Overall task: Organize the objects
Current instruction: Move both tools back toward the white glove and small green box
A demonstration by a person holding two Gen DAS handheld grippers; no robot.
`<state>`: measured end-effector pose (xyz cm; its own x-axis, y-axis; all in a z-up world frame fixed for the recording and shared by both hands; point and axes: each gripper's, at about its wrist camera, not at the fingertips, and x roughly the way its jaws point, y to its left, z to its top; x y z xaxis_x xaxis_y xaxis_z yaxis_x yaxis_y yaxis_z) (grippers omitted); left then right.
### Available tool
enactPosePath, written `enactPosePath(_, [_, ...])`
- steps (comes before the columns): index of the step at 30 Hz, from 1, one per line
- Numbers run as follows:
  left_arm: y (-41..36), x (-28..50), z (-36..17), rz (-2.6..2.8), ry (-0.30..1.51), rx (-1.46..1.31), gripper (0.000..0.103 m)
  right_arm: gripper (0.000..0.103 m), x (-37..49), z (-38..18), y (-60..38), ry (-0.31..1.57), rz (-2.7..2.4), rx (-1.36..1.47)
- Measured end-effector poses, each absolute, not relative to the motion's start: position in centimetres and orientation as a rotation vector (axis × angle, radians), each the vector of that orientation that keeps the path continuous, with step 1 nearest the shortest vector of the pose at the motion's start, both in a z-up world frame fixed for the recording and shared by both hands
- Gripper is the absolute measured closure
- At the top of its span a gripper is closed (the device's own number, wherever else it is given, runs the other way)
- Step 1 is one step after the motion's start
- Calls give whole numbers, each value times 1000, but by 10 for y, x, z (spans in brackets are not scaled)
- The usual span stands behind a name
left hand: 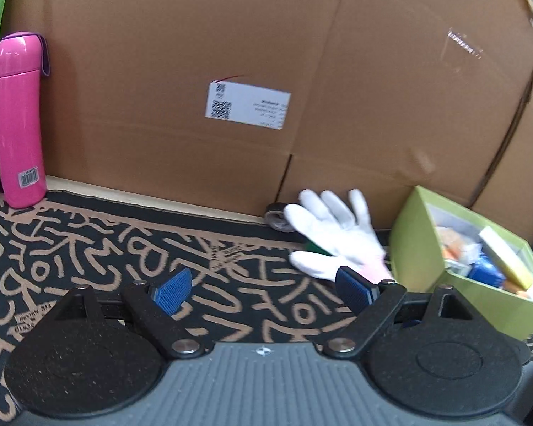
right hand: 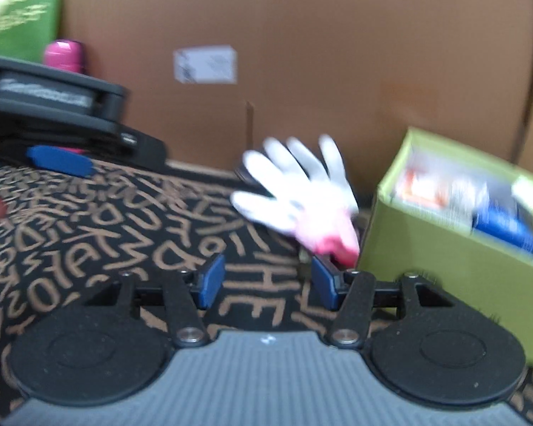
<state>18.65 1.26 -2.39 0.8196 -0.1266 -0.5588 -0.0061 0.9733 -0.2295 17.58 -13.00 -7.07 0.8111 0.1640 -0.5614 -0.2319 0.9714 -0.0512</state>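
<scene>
The white glove (right hand: 298, 191) lies flat on the patterned cloth (right hand: 89, 234), just ahead of the right gripper (right hand: 266, 280) and a little to its right, fingers spread and pointing away, its pink cuff nearest the gripper's right-hand pad. In the left wrist view the same glove sits ahead and to the right of the left gripper (left hand: 266, 289), with its cuff close to that gripper's right pad. Just to the right of the glove stands the green box (left hand: 423, 248), tilted and already holding a jumble of small items. A roll of tape (left hand: 277, 214) rests beyond the glove's fingers against the cardboard wall (left hand: 195, 35), and a pink bottle (left hand: 17, 117) stands far off to the left.

Both grippers are empty. The left one's jaws stand wide apart over bare cloth. The right one's jaws are partly apart, with only cloth between them (this view is blurred, so fine contact at the cuff is hard to read).

The step in hand looks like the approach to the glove, probably to put it in the box. The next move calls for shifting the right gripper slightly rightward and forward so the cuff sits between the pads, then closing on that soft, thin fabric low enough to catch it rather than skim over.
</scene>
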Motion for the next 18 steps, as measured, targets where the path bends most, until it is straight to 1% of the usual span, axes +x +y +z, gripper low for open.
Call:
enactPosePath(6, [18,199,-32,-65,637,-228,12,49,194,-91,-128,633,108,-23])
enactPosePath(9, [19,204,-33,-62,640,-219,12,50,206,-91,-131,629,55,10])
enactPosePath(10, [18,205,-33,-63,642,-216,12,62,207,-90,-133,628,45,21])
enactPosePath(11, [19,206,-34,-65,646,-216,12,84,209,-90,-135,628,45,30])
enactPosePath(12, [19,207,-34,-69,648,-217,12,88,210,-90,-137,629,57,41])
enactPosePath(15, [19,210,-35,-75,653,-218,12,92,205,-90,-139,643,108,38])
enactPosePath(18, [16,213,-37,-80,664,-216,12,92,196,-88,-140,640,153,31])
